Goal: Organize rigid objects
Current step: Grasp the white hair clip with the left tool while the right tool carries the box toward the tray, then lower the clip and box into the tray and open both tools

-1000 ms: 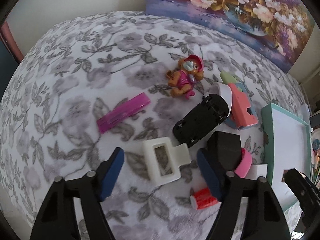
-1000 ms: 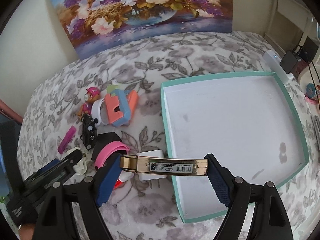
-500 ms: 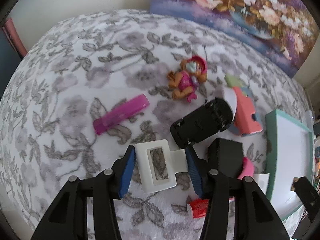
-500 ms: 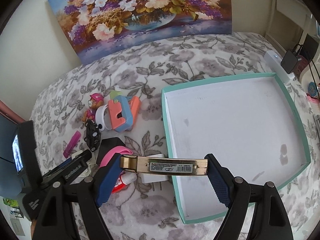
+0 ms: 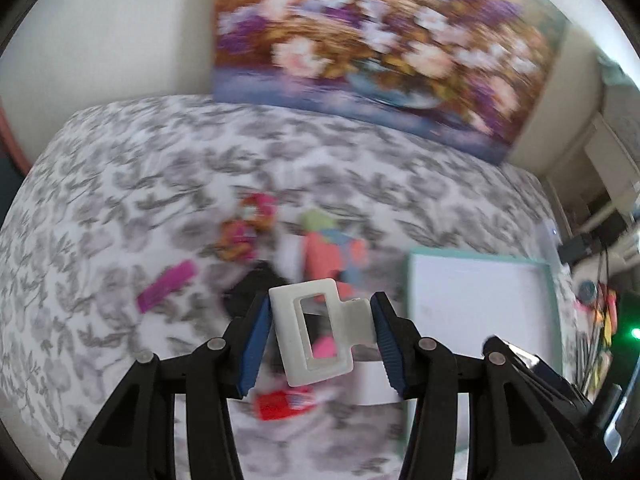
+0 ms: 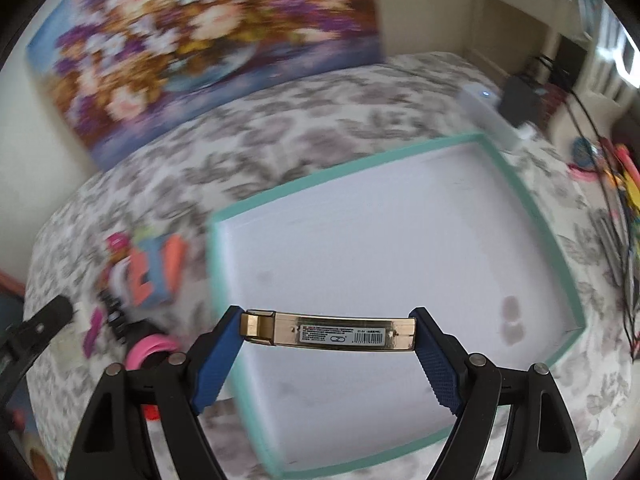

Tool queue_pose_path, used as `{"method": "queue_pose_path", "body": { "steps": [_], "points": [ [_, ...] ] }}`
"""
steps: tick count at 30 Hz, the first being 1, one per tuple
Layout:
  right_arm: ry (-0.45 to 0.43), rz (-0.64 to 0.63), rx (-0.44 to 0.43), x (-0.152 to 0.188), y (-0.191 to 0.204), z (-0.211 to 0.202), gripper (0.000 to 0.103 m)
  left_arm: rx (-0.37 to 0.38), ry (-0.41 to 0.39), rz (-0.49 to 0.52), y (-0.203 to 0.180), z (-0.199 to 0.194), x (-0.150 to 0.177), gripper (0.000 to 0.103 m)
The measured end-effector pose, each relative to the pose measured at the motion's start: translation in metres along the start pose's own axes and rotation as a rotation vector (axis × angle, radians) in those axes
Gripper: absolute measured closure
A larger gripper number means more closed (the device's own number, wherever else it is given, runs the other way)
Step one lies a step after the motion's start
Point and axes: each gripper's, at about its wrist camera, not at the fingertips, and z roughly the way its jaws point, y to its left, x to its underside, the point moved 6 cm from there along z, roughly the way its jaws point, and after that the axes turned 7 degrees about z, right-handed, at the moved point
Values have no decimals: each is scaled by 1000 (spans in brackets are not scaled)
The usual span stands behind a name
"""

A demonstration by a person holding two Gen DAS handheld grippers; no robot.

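A: What is the biggest thing here?

B: The bed [image 5: 132,184], with a grey flower cover. On it lies the tray [image 6: 532,216], white inside with a green rim, and nothing is in it yet.

A: And what has changed just now?

B: A second ago the left claw [image 5: 318,336] was released around the white clip [image 5: 312,332], which lay flat on the bed. Now the claw is clenched on the clip and the clip is up in the air, above the other toys. The tray has also come more into the left view.

A: And the other one?

B: The right claw [image 6: 330,332] grasps the gold clip [image 6: 332,332] by its two ends, as before. Earlier it hung over the near left edge of the tray; now the white floor of the tray is behind it.

A: What does it mean for the task?

B: I think both things are on the way to the tray. The gold one seems ready to be put down first. The pink stick [image 5: 166,286], the small red piece [image 5: 284,400] and the rest wait on the bed.
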Motion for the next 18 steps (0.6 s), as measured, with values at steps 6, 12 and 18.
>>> {"method": "queue_pose_path", "body": {
  "steps": [6,12,18],
  "points": [
    [-6,92,71,-20,-52,11,18,87,67,69,-69,24,3,51],
    [-37,144,127,-35,-85,12,18,107,103,130,-121,50,9,51],
    [-42,187,135,-40,-104,12,18,103,120,159,-146,71,11,51]
  ]
}}
